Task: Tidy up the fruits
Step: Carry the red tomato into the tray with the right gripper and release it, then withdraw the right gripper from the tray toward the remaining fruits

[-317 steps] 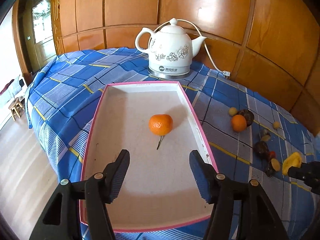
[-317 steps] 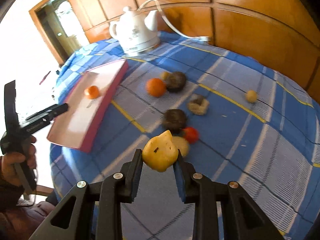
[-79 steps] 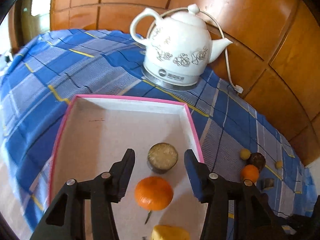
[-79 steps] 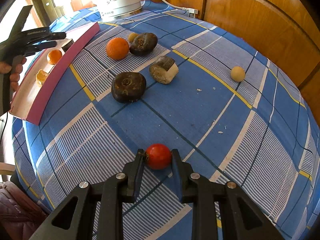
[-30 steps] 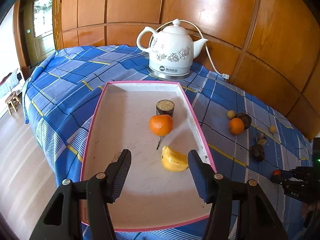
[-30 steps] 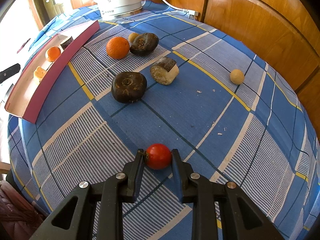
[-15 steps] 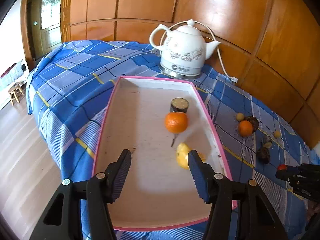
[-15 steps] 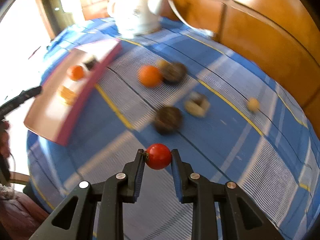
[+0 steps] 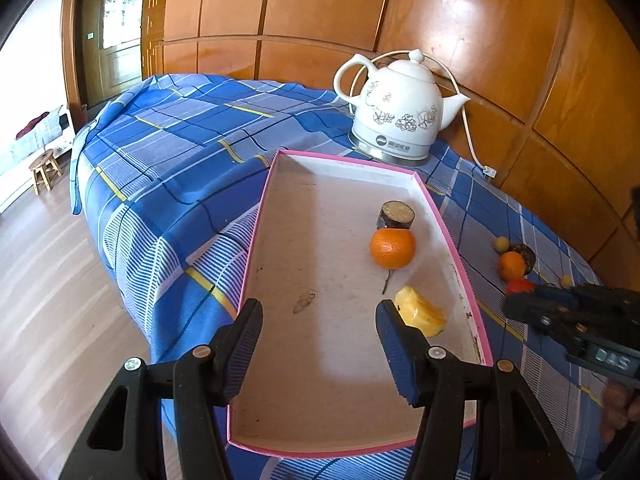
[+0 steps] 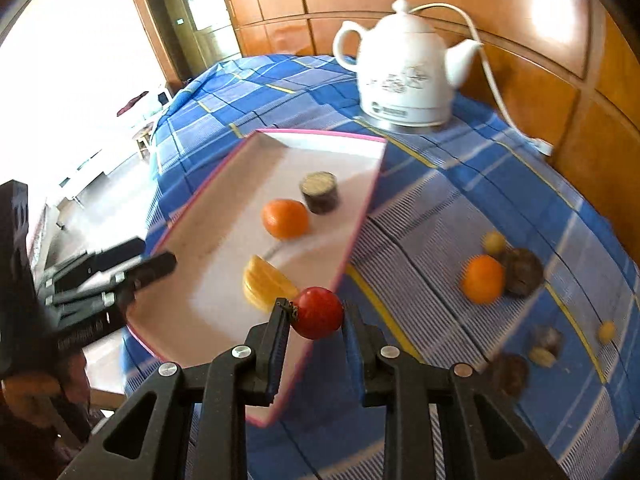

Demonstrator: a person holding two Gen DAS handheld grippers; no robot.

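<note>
Between the pads of the right gripper (image 10: 316,330) a round, glossy red fruit (image 10: 319,312) sits clamped, over the near right rim of the pink-edged tray (image 9: 256,240). The left gripper (image 9: 319,332) stands apart, empty. The tray holds three pieces: an orange (image 9: 392,248), a yellow wedge (image 9: 422,312), a dark cut cylinder (image 9: 395,215). Blurred fruits near the worktop's right edge resist counting.

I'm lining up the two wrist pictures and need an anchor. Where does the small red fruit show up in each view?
Left wrist view: the red fruit sits far right, at the tip of the right hand-held gripper, past the pink tray's right rim.
Right wrist view: low centre, clamped between the hand-held gripper's pads, over the tray's near corner.
Shared landmark: the white kettle, behind the tray's far end in both.
</note>
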